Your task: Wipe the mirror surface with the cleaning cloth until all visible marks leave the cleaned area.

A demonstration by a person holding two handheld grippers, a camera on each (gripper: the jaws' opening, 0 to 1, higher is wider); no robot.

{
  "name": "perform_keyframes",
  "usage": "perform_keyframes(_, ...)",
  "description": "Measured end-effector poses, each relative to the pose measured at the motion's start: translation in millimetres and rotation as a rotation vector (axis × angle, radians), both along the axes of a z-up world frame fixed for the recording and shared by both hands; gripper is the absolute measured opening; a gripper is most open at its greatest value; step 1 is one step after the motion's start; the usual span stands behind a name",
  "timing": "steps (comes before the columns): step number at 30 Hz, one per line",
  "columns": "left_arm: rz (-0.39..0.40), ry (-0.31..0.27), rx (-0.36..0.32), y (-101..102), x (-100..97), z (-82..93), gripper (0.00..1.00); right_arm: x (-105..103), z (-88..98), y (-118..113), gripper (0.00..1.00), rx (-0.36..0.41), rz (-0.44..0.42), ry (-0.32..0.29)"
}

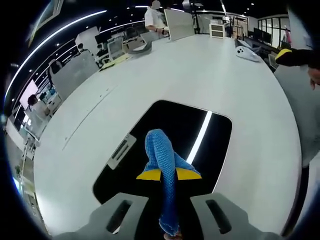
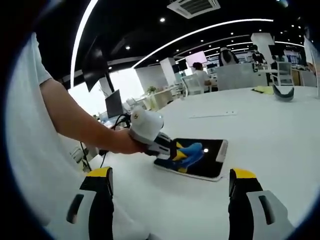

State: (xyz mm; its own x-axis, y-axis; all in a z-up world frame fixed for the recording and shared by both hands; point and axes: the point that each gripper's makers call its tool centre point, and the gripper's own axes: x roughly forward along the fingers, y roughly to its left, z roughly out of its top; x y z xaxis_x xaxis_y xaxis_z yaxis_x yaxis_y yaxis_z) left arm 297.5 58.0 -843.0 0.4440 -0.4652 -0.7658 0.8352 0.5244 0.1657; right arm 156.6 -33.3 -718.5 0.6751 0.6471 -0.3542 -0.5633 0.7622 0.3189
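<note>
- My left gripper (image 1: pixel 169 175) is clamped on the blue cleaning cloth (image 1: pixel 162 167); its yellow-tipped jaws pinch the fabric from both sides at about 6 o'clock in the left gripper view.
- The cloth rises from the jaws as a folded strip and its upper end lies on the mirror (image 1: pixel 210 150); whether it presses flat there I cannot quite tell.
- The mirror lies flat on the white bench (image 1: pixel 200 75), a dark rounded rectangle reflecting a bright ceiling light strip.
- A small grey label (image 1: pixel 121 150) sits at the mirror's 9 o'clock edge.
- My right gripper (image 2: pixel 172 182) hangs above the bench with its jaws wide apart and nothing between them.
- In the right gripper view the mirror (image 2: pixel 210 157) is at centre, with the cloth (image 2: pixel 189 153) on its 9 o'clock end, held by my left gripper (image 2: pixel 172 150).
- My hand (image 2: pixel 122 142) wraps the left gripper's white body, the forearm coming in from 9 o'clock.
- People sit at desks far behind the bench.
</note>
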Motion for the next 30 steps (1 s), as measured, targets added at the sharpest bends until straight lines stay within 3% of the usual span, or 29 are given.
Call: perform_keyframes(30, -0.063, 0.014, -0.018, -38, -4.7, 0.1, 0.06, 1, -0.3, -8, 1.0, -0.01, -0.035, -0.004)
